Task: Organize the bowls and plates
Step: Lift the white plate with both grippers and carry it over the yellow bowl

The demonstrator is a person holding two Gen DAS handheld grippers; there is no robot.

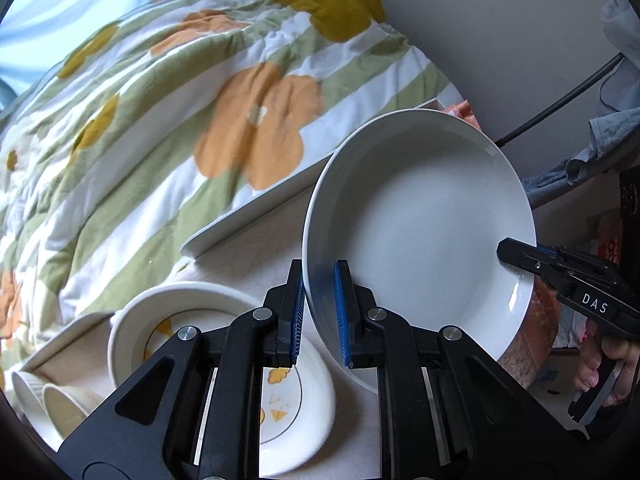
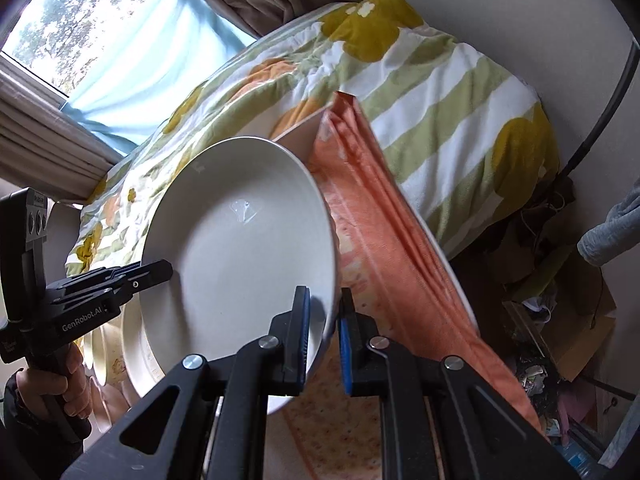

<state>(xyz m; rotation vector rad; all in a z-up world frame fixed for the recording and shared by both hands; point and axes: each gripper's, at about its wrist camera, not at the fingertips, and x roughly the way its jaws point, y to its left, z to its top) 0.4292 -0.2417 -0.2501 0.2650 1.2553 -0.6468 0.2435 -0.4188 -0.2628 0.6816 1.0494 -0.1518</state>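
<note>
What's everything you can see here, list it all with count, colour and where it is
large plate: one, plain white, tilted in the air, gripped at opposite rims by both claws
patterned plate: one, cream with orange motifs, on the table below the left claw
patterned bowl: one, cream, resting on that plate's far left part
ribbed cups: two, cream, lying at the table's left edge
quilt: one, green-white stripes with orange flowers, on the bed behind
orange cloth: one, draped off the table's right side
left claw: black, blue pads, shut on the large plate
right claw: black, blue pads, astride the rim's opposite side
</note>
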